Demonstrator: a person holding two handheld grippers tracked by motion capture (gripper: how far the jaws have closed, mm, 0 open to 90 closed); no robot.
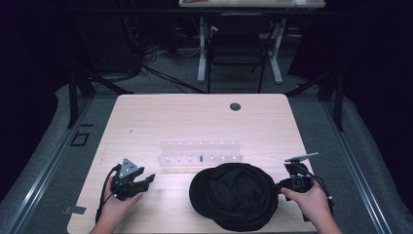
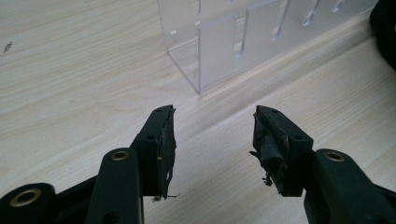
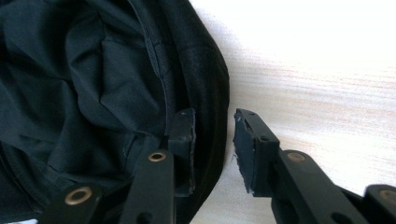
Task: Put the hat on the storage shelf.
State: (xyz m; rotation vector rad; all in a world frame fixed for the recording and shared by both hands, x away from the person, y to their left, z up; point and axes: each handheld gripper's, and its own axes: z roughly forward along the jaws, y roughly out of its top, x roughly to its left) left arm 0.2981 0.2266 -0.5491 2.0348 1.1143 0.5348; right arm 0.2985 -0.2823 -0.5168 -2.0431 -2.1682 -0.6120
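Observation:
A black hat (image 1: 234,195) lies upside down on the front middle of the wooden table (image 1: 160,117), its hollow facing up. My right gripper (image 1: 278,187) is at the hat's right edge. In the right gripper view it is open (image 3: 214,126), one jaw inside the hat (image 3: 93,84) and the other outside over the table, with the rim between them. My left gripper (image 1: 148,179) rests low at the front left, open (image 2: 212,121) with nothing between its jaws, pointing toward a clear acrylic rack (image 2: 233,42).
The clear acrylic rack (image 1: 200,152) stands just behind the hat, with a small dark piece (image 1: 201,157) in it. A round cable hole (image 1: 235,106) sits near the table's far edge. A chair (image 1: 237,48) and desk legs stand beyond the table.

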